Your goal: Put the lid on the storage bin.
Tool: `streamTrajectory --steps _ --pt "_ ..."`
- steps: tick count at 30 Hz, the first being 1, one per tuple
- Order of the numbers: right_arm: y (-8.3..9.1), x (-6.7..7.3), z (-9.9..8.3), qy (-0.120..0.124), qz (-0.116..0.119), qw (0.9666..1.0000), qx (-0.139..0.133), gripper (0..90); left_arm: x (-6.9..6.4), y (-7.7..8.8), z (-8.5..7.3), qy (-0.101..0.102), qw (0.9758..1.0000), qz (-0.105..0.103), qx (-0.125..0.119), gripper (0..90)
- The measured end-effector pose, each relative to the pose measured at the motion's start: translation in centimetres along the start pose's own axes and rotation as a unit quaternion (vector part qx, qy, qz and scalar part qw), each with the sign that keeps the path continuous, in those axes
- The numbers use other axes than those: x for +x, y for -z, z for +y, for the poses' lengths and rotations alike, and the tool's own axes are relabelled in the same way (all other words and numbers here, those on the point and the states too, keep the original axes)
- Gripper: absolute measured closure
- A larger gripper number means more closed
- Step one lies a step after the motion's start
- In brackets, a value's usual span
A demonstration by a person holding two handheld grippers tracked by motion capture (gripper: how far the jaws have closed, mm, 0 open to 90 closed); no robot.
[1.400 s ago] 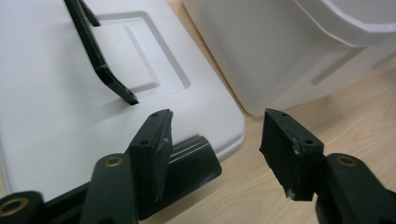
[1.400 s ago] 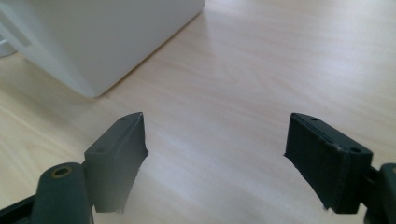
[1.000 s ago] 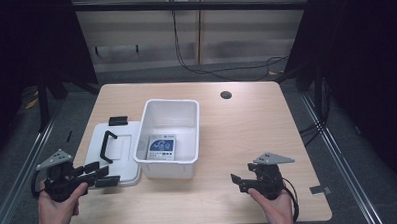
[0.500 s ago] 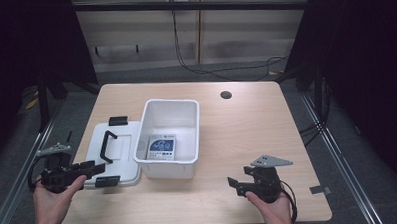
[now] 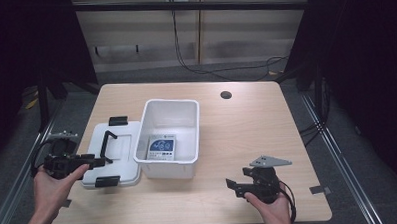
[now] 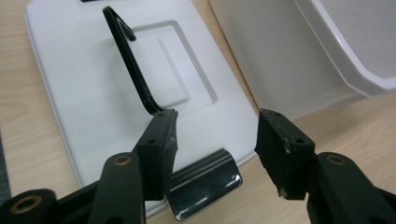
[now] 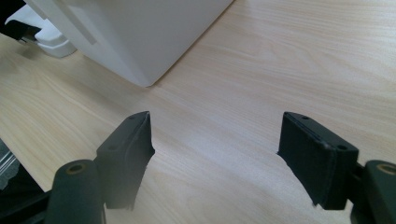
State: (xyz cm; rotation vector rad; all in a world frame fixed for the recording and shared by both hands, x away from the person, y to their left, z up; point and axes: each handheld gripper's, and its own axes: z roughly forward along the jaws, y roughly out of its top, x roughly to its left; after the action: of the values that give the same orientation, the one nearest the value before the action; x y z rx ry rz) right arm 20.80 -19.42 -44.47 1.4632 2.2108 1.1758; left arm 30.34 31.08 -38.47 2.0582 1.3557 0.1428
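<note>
A white bin (image 5: 170,138) stands mid-table with a blue and white packet (image 5: 161,147) lying inside it. To its left lies a white lid (image 5: 115,155) with a raised black handle (image 5: 106,143). My left gripper (image 5: 99,160) hovers at the lid's left edge and points right. Its jaws have just been opening and are open, gripping nothing. Its own view looks over the lid (image 6: 93,84), the handle (image 6: 133,70) and a black latch (image 6: 205,182) below the left gripper (image 6: 217,135). My right gripper (image 5: 234,187) rests open near the front right, its own view putting the right gripper (image 7: 215,144) over bare wood.
The bin wall (image 6: 289,60) rises right of the lid, and the bin corner (image 7: 140,32) lies ahead of the right jaws. Black latches sit at the lid's far end (image 5: 118,121) and near end (image 5: 107,181). A round hole (image 5: 226,95) marks the table's back.
My left hand has drawn back to the left and risen a little from the lid's near corner. The right gripper has stayed put.
</note>
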Motion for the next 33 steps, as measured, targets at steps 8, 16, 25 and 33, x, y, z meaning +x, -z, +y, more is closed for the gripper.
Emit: streamTrajectory --steps 8,16,25,33 --pt "0.0 0.0 0.0 -0.004 -0.004 1.0000 0.002 26.5 0.4 -0.2 1.9 0.009 0.9997 -0.002 0.022 45.2" --pt "-0.1 0.2 0.0 -0.006 -0.003 1.0000 0.005 26.5 0.7 -0.8 3.5 0.008 0.9979 0.012 0.064 44.7" --pt "-0.1 0.3 -0.1 -0.009 -0.002 0.9999 0.011 26.6 0.7 -1.2 5.4 0.014 0.9949 0.028 0.096 50.8" --pt "-0.3 0.3 0.0 -0.010 0.000 0.9998 0.015 26.6 1.0 -2.0 6.6 0.014 0.9926 0.037 0.115 59.8"
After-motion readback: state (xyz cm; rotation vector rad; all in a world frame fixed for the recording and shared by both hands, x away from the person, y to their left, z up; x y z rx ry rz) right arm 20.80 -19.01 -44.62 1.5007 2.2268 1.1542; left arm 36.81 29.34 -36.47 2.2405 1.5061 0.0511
